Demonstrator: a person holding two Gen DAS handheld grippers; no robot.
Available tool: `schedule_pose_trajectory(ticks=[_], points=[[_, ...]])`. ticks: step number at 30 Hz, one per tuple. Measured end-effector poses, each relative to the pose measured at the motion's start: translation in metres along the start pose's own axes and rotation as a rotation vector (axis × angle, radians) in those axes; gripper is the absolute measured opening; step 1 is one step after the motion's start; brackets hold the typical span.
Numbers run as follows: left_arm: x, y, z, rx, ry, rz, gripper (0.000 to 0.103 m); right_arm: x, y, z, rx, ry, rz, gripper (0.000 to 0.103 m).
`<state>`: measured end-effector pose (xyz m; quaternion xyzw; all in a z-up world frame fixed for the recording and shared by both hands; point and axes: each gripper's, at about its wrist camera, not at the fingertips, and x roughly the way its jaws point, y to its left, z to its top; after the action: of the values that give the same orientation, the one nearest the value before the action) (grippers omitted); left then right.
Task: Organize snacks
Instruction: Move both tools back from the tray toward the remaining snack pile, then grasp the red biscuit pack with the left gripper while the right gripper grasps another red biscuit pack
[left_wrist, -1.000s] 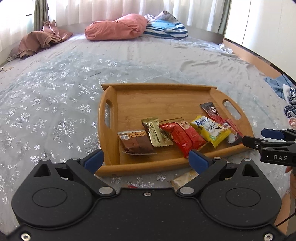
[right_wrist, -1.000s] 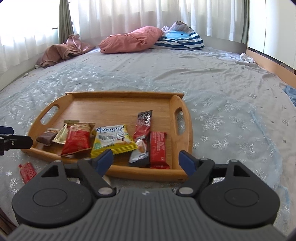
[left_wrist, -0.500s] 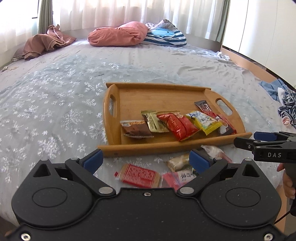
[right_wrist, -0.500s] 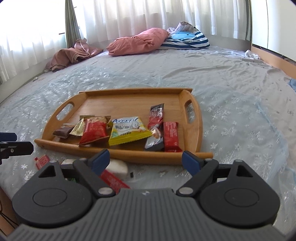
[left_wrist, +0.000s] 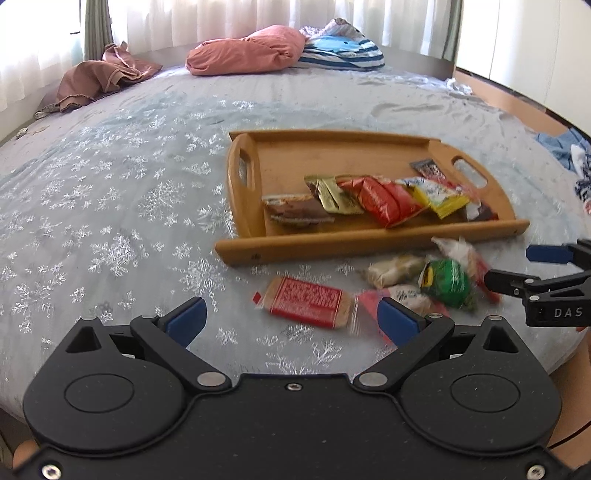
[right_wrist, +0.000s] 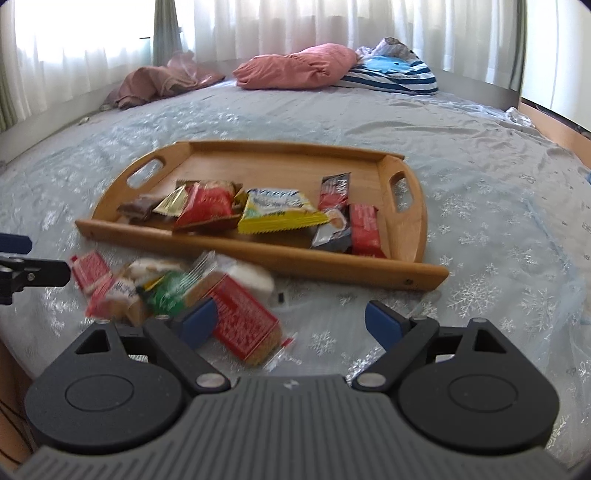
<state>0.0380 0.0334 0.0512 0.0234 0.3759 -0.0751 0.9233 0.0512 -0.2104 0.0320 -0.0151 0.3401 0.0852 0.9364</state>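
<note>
A bed (left_wrist: 110, 192) with a pale snowflake-print cover carries a wooden tray (left_wrist: 258, 251); the tray holds a row of snack packets along its near side, among them a yellow packet (right_wrist: 273, 214) and a red packet (right_wrist: 207, 205); the far half of the tray is bare. Just in front of the tray's near rim, on the cover, lies a loose heap of unsorted snacks: a red wafer bar (left_wrist: 308, 301), a green packet (left_wrist: 445, 282), pale wrapped cakes.

Likely risks: the heap is crowded and overlapping, so a grab could pinch two wrappers at once or drag neighbours across the soft cover; slick foil may slip out of the pads; the tray's near rim could be nudged.

The left gripper (left_wrist: 291, 319) stands wide open and empty, just above the red wafer bar; the right gripper (right_wrist: 291, 321) is likewise wide open, holding nothing, over another red bar (right_wrist: 245, 319) in front of the tray.
</note>
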Motion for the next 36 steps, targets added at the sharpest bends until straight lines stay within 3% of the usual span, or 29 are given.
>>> schedule_pose_trajectory(ticks=[6,20,28,36], points=[[0.019,-0.002,-0.008,0.023,0.053,-0.015,0.079,0.003,0.008,-0.005,-0.051,0.002,0.021,0.094],[0.041,-0.002,-0.003,0.019,-0.006,-0.016,0.083,0.017,0.009,-0.007,-0.042,0.026,0.031,0.094],[0.046,-0.002,-0.005,0.016,-0.029,-0.022,0.083,0.018,0.008,-0.009,-0.029,0.011,0.066,0.085],[0.047,-0.003,-0.007,0.015,-0.038,-0.04,0.074,0.014,0.01,-0.012,-0.031,-0.011,0.095,0.075]])
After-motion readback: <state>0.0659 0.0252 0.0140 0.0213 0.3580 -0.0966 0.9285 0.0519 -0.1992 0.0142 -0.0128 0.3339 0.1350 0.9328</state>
